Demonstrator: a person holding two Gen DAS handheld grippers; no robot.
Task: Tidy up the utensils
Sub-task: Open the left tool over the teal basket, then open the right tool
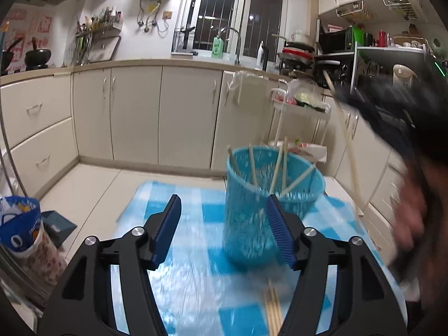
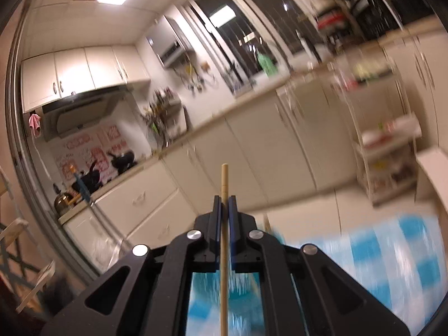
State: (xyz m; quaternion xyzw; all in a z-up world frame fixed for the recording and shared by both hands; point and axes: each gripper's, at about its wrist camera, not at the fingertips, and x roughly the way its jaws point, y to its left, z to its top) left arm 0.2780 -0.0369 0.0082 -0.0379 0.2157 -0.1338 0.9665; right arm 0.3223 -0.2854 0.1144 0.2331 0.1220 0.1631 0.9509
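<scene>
A blue mesh cup (image 1: 268, 196) stands on the blue checked tablecloth (image 1: 196, 252) and holds several wooden chopsticks (image 1: 277, 168). More loose chopsticks (image 1: 273, 310) lie on the cloth near my left gripper (image 1: 224, 212), which is open and empty, just in front of the cup. My right gripper (image 2: 224, 198) is shut on one wooden chopstick (image 2: 224, 184), held upright. In the left wrist view that chopstick (image 1: 344, 137) hangs at the right of the cup, held by the blurred right gripper (image 1: 350, 98).
Cream kitchen cabinets (image 1: 134, 112) run along the far wall. A white wire trolley (image 1: 299, 123) stands behind the cup. A snack bag (image 1: 25, 238) and a dark box (image 1: 58, 226) sit at the left of the table.
</scene>
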